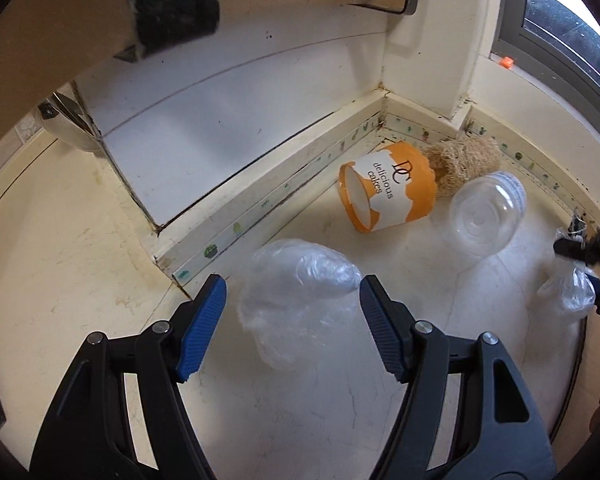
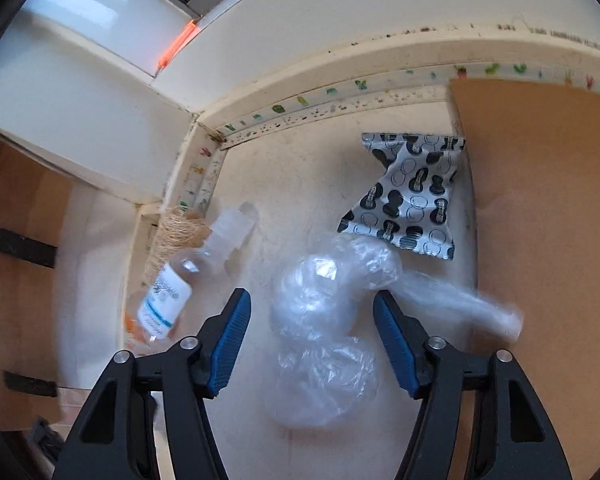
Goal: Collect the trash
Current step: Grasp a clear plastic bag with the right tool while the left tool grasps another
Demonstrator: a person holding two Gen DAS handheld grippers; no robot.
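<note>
Pickup stage: both tools stand wide, holding nothing. The left tool brackets a crumpled plastic bag on the desk; the right tool brackets another clear bag beside a patterned wrapper. Judged next: each closes gently on its wad, with cup and bottle yet uncollected.

A cream stone table meets pale tiled walls, with a cactus-print strip along the stained joint. A dark-framed window lets in daylight at the corner. A brown board lies on the table.
</note>
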